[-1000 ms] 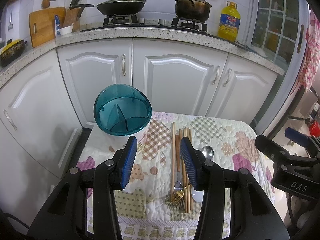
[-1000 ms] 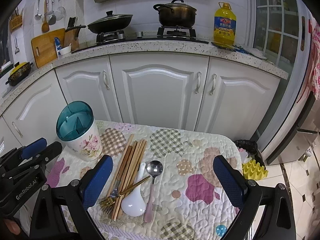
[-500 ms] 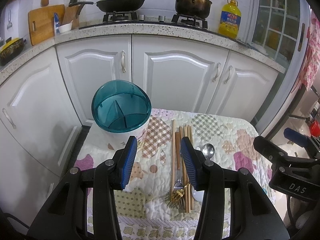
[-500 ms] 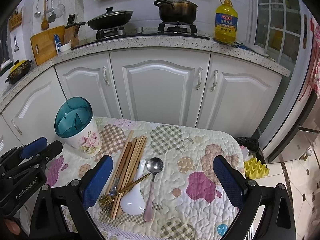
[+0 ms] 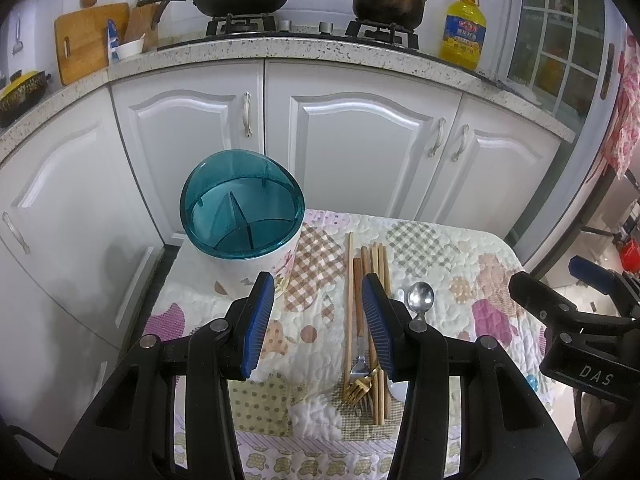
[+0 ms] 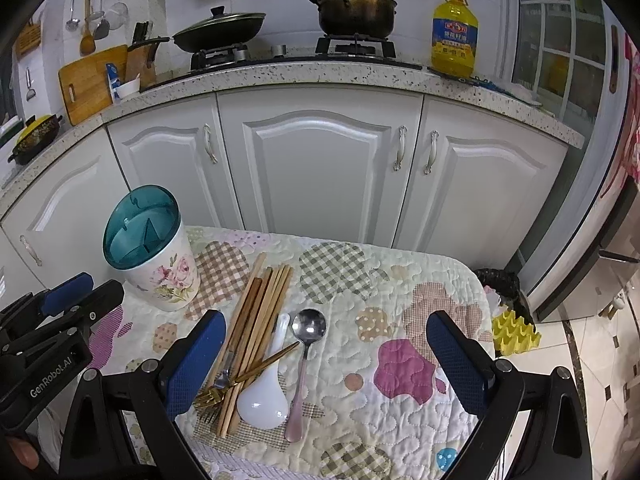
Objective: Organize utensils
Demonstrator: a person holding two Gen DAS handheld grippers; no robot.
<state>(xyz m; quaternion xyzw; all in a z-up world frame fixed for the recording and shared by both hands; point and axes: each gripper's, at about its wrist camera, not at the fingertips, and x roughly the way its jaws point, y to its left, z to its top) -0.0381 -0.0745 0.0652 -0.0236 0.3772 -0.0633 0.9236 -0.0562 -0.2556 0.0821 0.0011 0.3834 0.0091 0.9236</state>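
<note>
A floral utensil holder [image 6: 160, 256] with a teal divided top [image 5: 240, 204] stands at the table's back left. Several wooden chopsticks [image 6: 258, 320], a gold fork [image 6: 248, 376], a steel fork [image 5: 359, 360], a white ceramic spoon [image 6: 264, 396] and a metal spoon with a pink handle [image 6: 306, 344] lie in a pile mid-table. My left gripper [image 5: 318, 322] is open and empty, above the table between holder and chopsticks. My right gripper [image 6: 324, 364] is wide open and empty, above the pile.
The quilted tablecloth [image 6: 400, 280] covers a small table in front of white cabinets [image 6: 320, 168]. A stove with pans [image 6: 288, 32] and an oil bottle [image 6: 454, 32] sit on the counter. A yellow egg tray [image 6: 514, 330] and a bin lie on the floor at right.
Both grippers have drifted slightly back and up; the views show a little more of the table. Nothing on the table has moved.
</note>
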